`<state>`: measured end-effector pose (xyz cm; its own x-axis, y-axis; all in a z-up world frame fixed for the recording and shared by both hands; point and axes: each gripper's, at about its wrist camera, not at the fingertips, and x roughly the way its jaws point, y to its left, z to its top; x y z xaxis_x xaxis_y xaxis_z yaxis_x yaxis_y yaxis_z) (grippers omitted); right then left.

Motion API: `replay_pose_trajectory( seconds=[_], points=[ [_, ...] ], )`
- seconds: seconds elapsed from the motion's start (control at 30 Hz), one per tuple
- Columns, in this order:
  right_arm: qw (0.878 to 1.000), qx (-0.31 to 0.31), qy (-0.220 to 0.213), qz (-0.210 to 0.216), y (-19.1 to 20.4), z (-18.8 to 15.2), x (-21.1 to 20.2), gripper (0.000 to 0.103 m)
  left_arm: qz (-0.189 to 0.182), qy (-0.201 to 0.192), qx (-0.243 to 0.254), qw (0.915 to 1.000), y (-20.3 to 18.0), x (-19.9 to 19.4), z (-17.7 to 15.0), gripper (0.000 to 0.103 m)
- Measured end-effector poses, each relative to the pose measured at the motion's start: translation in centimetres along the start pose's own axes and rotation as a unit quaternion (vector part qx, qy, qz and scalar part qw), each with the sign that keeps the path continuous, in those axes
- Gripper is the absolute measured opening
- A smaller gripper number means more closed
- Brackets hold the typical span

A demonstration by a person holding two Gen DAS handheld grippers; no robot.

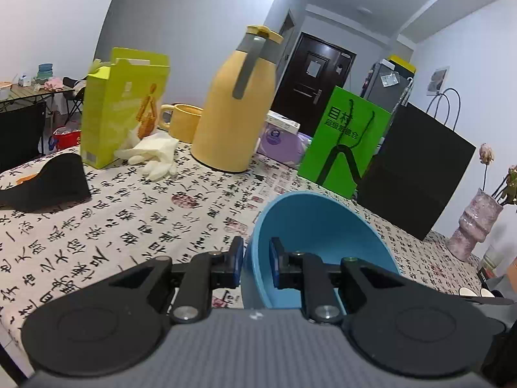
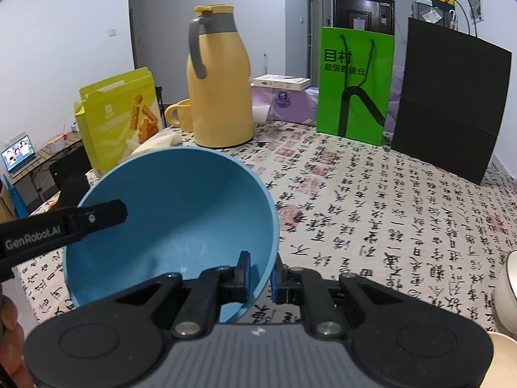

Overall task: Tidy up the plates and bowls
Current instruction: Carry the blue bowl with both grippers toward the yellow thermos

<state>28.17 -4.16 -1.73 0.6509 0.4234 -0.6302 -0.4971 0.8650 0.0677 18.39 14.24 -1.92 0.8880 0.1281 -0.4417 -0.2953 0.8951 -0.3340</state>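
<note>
A blue bowl [image 1: 318,232] hangs tilted over the table with the calligraphy-print cloth [image 1: 129,226], held from two sides. My left gripper [image 1: 256,260] is shut on the bowl's left rim, one pad outside the wall and one inside. In the right wrist view the same blue bowl [image 2: 181,216] opens toward the camera. My right gripper [image 2: 261,273] is shut on its right rim. A finger [image 2: 100,215] of the left gripper reaches over the bowl's far-left rim there. The bowl holds nothing.
At the back of the table stand a yellow thermos jug [image 2: 221,90], a yellow mug [image 2: 179,114], a yellow-green box [image 2: 119,119], a green bag [image 2: 355,84] and a black bag [image 2: 449,97]. White gloves [image 1: 152,156], a black object [image 1: 55,181] and a pink vase [image 1: 473,223] sit nearby. A white dish [image 2: 507,294] lies at the right edge.
</note>
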Motion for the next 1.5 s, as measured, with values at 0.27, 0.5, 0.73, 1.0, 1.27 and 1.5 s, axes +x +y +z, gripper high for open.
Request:
replay_pose_trajectory(
  seconds=[0.27,0.5,0.73,1.0,1.27,1.5],
  points=[
    [1.000,-0.010,0.010,0.011,1.6,0.0,0.9,0.012,0.009,0.001,-0.013,0.9999,1.9,-0.2,0.1,0.017],
    [1.000,-0.015,0.021,0.017,2.3,0.0,1.7,0.012,0.017,0.008,-0.023,0.9996,3.2,0.1,-0.1,0.017],
    [0.999,-0.018,0.028,0.022,2.8,0.0,2.4,0.012,0.021,0.012,-0.030,0.9992,4.1,0.4,-0.2,0.017],
    [0.999,-0.016,0.037,0.024,3.1,-0.1,3.1,0.012,0.025,0.021,-0.035,0.9989,4.6,0.8,-0.4,0.017],
    [0.998,-0.013,0.047,0.026,3.0,-0.3,3.9,0.012,0.027,0.030,-0.040,0.9984,5.0,1.3,-0.6,0.017],
    [0.998,-0.007,0.057,0.027,2.8,-0.5,4.6,0.012,0.029,0.038,-0.041,0.9980,5.0,1.8,-0.9,0.017]
  ],
)
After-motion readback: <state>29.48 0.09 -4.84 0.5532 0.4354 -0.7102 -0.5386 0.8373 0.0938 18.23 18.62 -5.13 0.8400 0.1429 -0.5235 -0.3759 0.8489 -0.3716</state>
